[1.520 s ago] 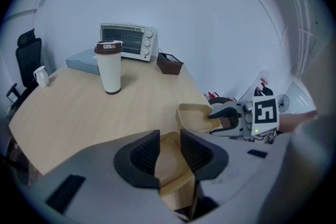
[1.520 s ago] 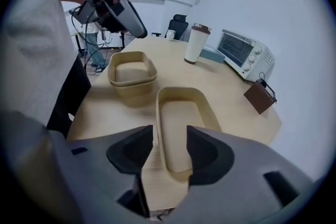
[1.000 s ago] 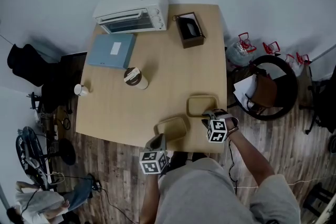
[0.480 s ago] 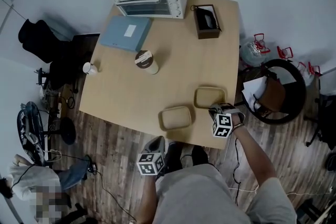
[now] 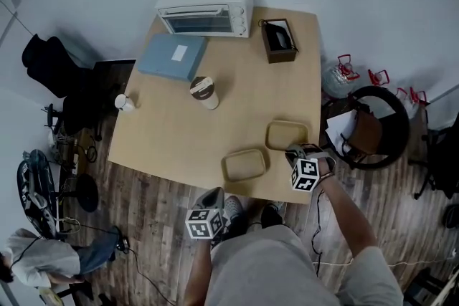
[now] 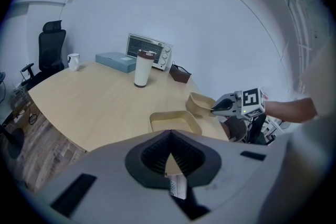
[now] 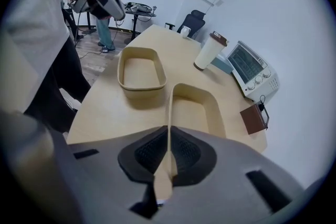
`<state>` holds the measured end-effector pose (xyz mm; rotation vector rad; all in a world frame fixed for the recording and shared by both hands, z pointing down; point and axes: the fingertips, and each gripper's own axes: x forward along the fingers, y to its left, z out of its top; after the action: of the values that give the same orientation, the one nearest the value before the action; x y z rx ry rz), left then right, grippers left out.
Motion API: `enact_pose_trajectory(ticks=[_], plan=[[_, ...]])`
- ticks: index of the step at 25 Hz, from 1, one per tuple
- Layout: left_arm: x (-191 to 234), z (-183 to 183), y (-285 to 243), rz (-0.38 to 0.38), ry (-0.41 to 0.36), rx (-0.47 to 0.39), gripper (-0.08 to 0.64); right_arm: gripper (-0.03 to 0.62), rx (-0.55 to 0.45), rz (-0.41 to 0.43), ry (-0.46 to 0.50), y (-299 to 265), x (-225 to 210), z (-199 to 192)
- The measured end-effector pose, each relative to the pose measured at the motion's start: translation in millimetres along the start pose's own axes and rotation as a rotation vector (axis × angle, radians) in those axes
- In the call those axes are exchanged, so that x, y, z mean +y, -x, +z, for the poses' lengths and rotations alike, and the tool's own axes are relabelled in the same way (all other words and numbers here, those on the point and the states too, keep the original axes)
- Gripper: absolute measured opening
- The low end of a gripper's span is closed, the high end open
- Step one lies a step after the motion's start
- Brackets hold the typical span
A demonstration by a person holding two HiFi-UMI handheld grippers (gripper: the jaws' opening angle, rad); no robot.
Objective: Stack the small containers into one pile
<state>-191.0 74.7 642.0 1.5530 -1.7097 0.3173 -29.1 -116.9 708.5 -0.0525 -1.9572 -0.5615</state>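
right gripper (image 7: 169, 157): jaws clamped on the near wall of a beige container (image 7: 191, 107) at the table's (image 5: 179, 132) right front corner. second container (image 5: 244, 164): on the table just beside it. left gripper (image 6: 170, 157): jaws together, empty, off the near edge.

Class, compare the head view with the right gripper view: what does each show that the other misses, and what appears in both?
Head view only: the round black chair. Right gripper view only: the right gripper, jaws clamped on the wall of one beige oblong container. Both: that container, the second beige container, the white toaster oven, the lidded paper cup and the left gripper.
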Motion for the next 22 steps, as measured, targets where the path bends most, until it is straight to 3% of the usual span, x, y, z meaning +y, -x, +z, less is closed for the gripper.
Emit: enact_pose_trajectory(ticks=[5, 12, 18, 22], plan=[[23, -2, 11, -0.019, 0.078, -0.014, 0.005, 0.018, -0.031, -0.016, -0.053, 12, 8, 40], [32, -10, 20, -0.047, 0.075, -0.022, 0.005, 0.018, -0.08, -0.041, 0.034, 23, 22, 95], [37, -20, 33, -0.058, 0.065, -0.011, 0.005, 0.02, -0.131, -0.002, 0.071, 27, 48, 131], [42, -24, 42, -0.043, 0.098, -0.031, 0.005, 0.02, -0.149, 0.025, 0.108, 24, 62, 146]])
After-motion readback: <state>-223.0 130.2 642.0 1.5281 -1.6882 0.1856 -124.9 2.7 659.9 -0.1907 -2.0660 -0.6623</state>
